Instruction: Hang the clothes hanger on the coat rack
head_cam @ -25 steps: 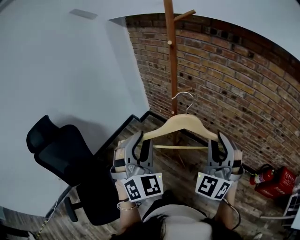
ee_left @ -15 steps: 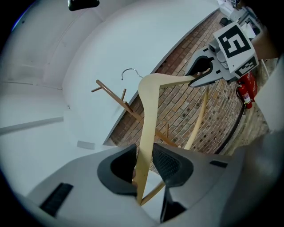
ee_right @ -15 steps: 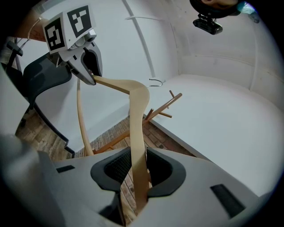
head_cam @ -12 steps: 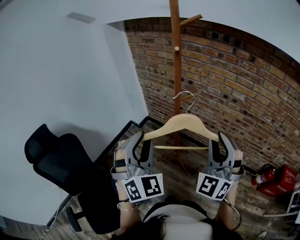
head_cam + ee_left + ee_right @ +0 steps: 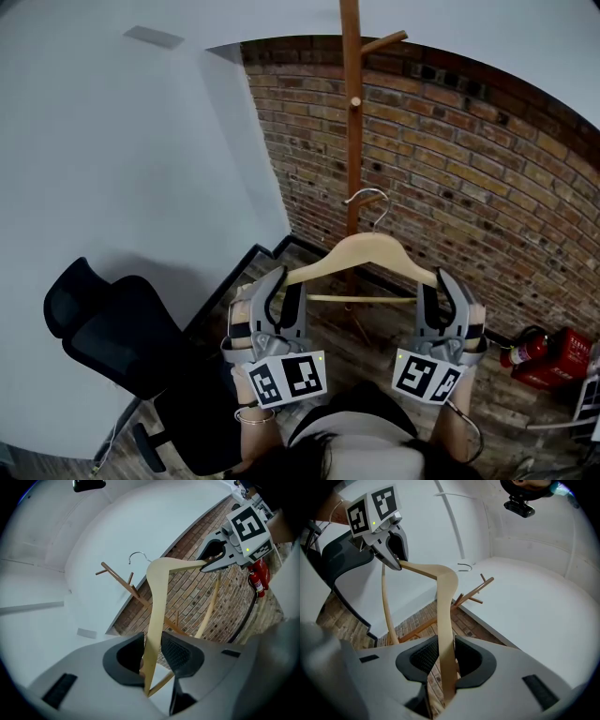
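Head view has us holding the wooden hanger (image 5: 361,251) up in the air in front of the coat rack (image 5: 352,112), so the carrying part looks done and the hanging itself is not.

Our left gripper (image 5: 284,283) has its jaws closed on the left shoulder end of the hanger. Our right gripper (image 5: 442,287) is clamped the same way on the right end. In each gripper view the wooden arm runs straight between the pads, which press on it. The hanger sits level between the two grippers.

Its metal hook (image 5: 367,199) points up and crosses in front of the rack's pole, but it rests on nothing. The upper peg (image 5: 384,42) slants out to the right, well above the hook. We judge that what is left is to lift the hanger, catch the hook over a peg and then let go with both grippers.

Around us, a black office chair (image 5: 122,347) stands low on the left and a red fire extinguisher (image 5: 530,354) lies on the floor at the right. The brick wall (image 5: 469,169) rises behind the rack. Neither the chair nor the extinguisher lies between the hanger and the pole, so we see nothing blocking the way.
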### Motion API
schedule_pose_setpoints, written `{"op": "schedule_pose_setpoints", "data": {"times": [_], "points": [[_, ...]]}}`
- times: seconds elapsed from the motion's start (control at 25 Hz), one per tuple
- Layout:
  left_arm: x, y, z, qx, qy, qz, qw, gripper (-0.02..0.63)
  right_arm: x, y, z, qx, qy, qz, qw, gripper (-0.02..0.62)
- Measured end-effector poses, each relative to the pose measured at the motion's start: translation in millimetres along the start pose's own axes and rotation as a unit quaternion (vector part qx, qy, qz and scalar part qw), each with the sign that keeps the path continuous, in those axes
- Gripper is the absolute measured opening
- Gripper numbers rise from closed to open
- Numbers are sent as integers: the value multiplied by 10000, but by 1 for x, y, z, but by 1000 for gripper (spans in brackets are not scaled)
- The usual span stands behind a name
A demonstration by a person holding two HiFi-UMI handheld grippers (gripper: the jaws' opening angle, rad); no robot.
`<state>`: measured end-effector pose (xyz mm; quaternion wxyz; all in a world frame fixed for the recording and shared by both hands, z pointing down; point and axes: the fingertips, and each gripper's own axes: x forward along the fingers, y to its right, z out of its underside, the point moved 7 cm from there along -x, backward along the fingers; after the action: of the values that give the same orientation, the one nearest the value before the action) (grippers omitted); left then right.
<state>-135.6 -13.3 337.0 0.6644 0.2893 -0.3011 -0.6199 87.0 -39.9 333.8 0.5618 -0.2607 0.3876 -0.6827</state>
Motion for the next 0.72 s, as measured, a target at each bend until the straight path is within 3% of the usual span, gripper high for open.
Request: {"op": "schedule_pose_setpoints", "data": {"times": [0.72], "points": [[50,-10,2,54,30,-107,9999,114,54,3,6,24,103,41,9999,118]]}}
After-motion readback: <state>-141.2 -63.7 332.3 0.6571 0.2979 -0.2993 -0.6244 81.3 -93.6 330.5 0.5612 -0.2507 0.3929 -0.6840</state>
